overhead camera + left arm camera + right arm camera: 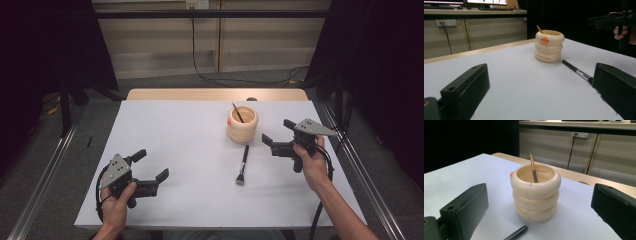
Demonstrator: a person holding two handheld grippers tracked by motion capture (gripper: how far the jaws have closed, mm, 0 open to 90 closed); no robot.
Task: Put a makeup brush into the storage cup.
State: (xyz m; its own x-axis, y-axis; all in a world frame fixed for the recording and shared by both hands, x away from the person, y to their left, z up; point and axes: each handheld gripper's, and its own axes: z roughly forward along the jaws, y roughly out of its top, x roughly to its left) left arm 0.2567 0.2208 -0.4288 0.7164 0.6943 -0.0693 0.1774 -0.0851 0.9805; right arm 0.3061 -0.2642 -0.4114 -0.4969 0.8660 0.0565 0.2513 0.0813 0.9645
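Two pairs of tongs are held released, grasping nothing. The slim black-handled brush lies on the white counter just before the cream ringed holder, its long axis running front-to-back, nearer the right tongs than the left tongs.

Black grippers — grey three-cornered plates, black cables, bare forearms.

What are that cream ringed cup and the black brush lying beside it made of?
The cup looks like moulded plastic or glazed ceramic: smooth, softly glossy, with a vertical seam. The brush seems to have a matte black handle, perhaps plastic or painted wood, and a shiny metal ferrule.
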